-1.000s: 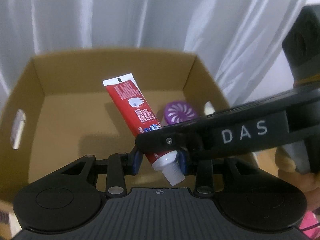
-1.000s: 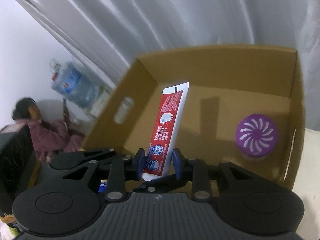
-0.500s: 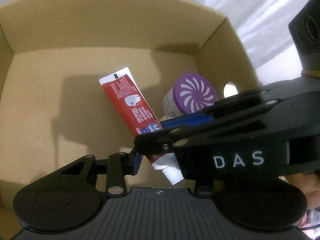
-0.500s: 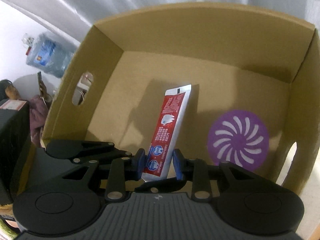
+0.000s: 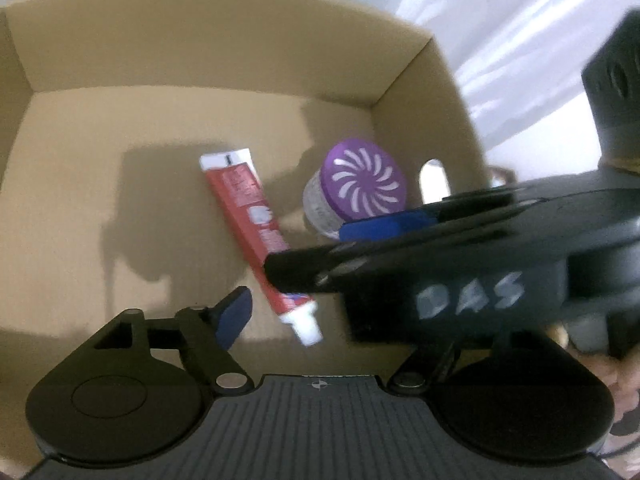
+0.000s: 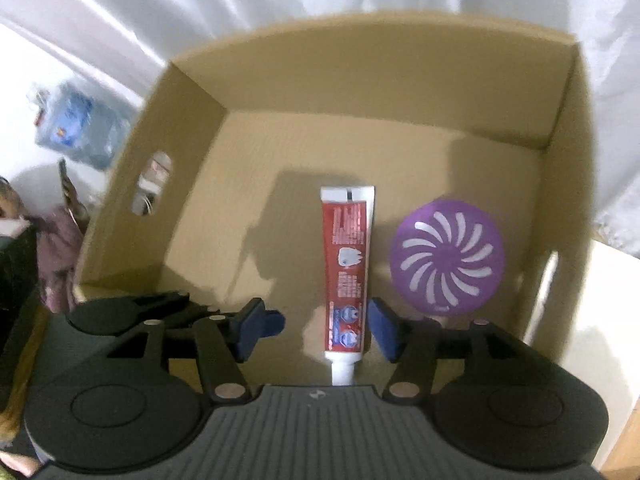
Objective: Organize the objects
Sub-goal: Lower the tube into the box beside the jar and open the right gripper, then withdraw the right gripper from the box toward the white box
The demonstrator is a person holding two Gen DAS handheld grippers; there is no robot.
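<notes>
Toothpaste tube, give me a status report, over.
Right gripper open, left gripper open. Toothpaste tube released, flat on the cardboard box floor beside the purple-lidded jar. Nothing in the way.

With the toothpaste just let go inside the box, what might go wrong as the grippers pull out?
The open right gripper straddles the toothpaste tube; its fingers could drag the tube on withdrawal. The purple-lidded container stands close beside them and might get knocked. The left gripper lies under the right one, so they may collide.

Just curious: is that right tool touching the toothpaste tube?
Apart. The right wrist view shows cardboard either side of the toothpaste tube, between it and the right tool pads.
</notes>
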